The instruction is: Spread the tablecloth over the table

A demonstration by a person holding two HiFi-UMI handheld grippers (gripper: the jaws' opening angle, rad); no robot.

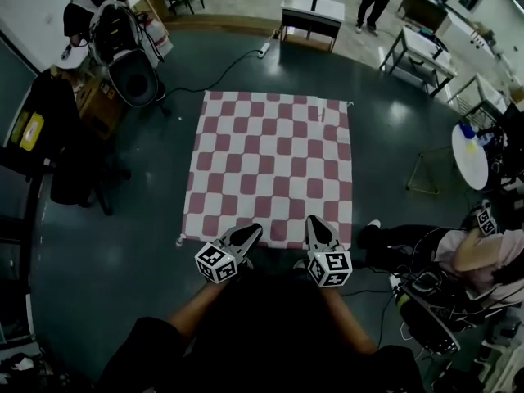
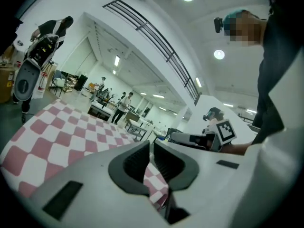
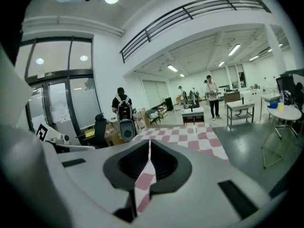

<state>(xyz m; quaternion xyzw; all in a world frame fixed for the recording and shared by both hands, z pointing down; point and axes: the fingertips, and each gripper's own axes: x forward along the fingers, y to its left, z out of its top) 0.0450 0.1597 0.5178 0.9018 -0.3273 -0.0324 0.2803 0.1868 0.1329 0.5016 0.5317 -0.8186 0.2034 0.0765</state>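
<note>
The pink-and-white checked tablecloth [image 1: 270, 166] lies stretched out flat ahead of me in the head view; whatever is under it is hidden. My left gripper [image 1: 250, 234] is at the cloth's near edge, left of centre, shut on the fabric. My right gripper [image 1: 315, 226] grips the same edge a little to the right. In the left gripper view the tablecloth [image 2: 57, 137] runs from between the shut jaws of the left gripper [image 2: 152, 148] away to the left. In the right gripper view the tablecloth [image 3: 190, 139] comes out of the pinched jaws of the right gripper [image 3: 150, 148] and reaches forward.
Dark floor surrounds the cloth. A person with a backpack [image 1: 98, 15] stands at the far left by a black chair [image 1: 74, 162]. A white desk [image 1: 311, 11] is behind the cloth. A round white table [image 1: 475, 158] and a seated person [image 1: 483, 252] are at the right.
</note>
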